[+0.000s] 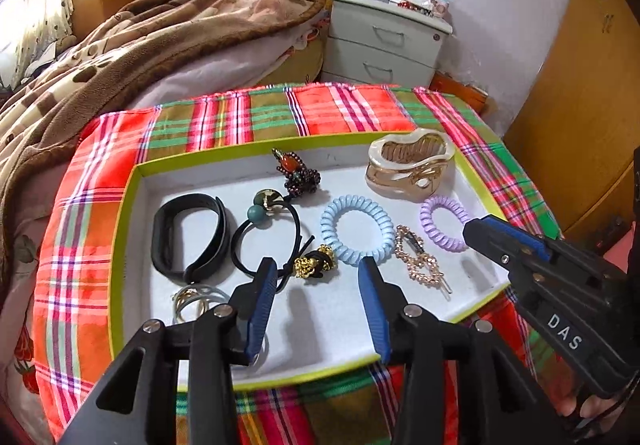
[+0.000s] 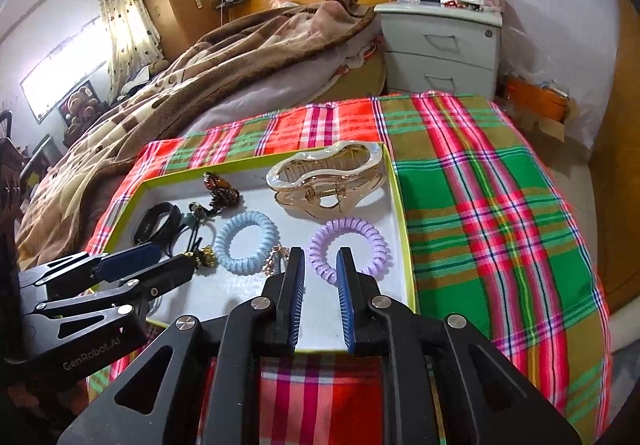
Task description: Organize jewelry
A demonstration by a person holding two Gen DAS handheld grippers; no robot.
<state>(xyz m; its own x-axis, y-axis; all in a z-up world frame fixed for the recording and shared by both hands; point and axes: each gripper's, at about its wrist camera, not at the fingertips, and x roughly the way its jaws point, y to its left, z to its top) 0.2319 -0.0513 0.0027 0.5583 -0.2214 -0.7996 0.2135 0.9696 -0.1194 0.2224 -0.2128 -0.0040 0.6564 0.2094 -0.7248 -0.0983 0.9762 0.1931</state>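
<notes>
Nearest to us in the left wrist view is our left gripper [image 1: 316,273], its blue-padded jaws standing wide apart with nothing between them, poised over the near part of the tray [image 1: 124,205]. Just beyond its tips lies a black cord tie with gold beads [image 1: 314,265]. Our right gripper [image 2: 320,257] shows close up in its own view; its jaws are parted by a narrow gap and we see nothing pressed between the pads. The near edge of the purple spiral hair tie [image 2: 348,245] lies just past its tips, and whether the pads touch it we cannot tell.

The tray is a shallow white box with a yellow-green rim, resting on a red and green plaid cloth [image 1: 340,105]. In it, from left to right in the left wrist view, we see:
- a black wristband [image 1: 192,237], with some thin rings [image 1: 192,301] near it, partly hidden by the left gripper
- a black elastic with a teal bead [image 1: 268,229]
- a dark beaded ornament [image 1: 296,173] at the far side
- a light blue spiral hair tie [image 1: 356,229] in the middle
- a gold rhinestone clip [image 1: 420,261] just right of it
- the purple spiral tie at the right wall
- a large cream claw clip [image 1: 412,165] in the far right corner

Beyond the cloth lie a brown blanket [image 1: 160,37] on a bed and a grey nightstand [image 1: 384,45].
</notes>
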